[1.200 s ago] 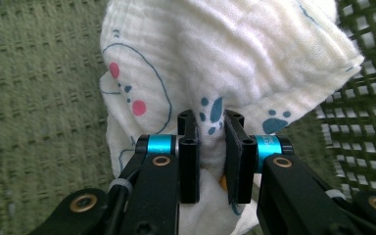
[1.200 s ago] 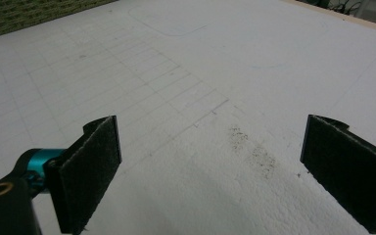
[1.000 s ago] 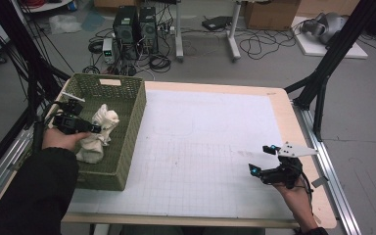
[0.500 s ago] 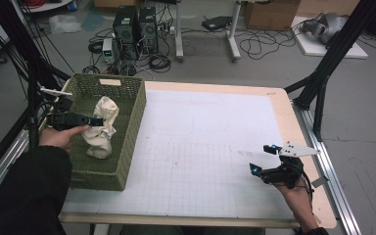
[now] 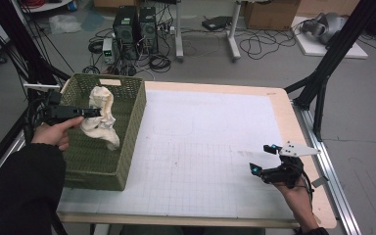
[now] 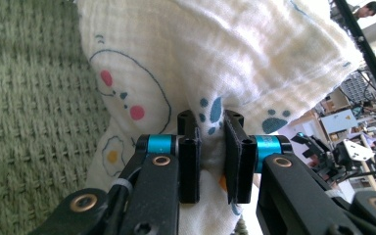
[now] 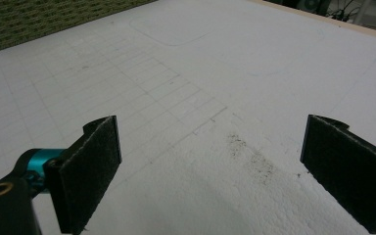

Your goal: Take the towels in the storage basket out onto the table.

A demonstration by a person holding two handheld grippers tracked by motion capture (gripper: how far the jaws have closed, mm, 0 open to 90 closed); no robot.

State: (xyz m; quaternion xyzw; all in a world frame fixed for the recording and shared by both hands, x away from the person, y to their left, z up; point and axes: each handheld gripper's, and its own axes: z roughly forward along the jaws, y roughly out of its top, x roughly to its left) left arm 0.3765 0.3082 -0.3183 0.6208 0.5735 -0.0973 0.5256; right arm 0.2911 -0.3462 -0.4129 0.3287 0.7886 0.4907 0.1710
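Cream printed cloth (image 5: 103,117) pinched in a fold between the left gripper (image 6: 210,147) pads, hanging over the green woven basket (image 5: 127,142) at the table's left, right gripper (image 7: 210,171) spread wide, holding nothing, above the white mat (image 5: 205,147).

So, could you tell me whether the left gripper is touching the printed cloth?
Touching. In the left gripper view, the left gripper has its jaws pinched on a fold of the printed cloth, pads pressed against the fabric.
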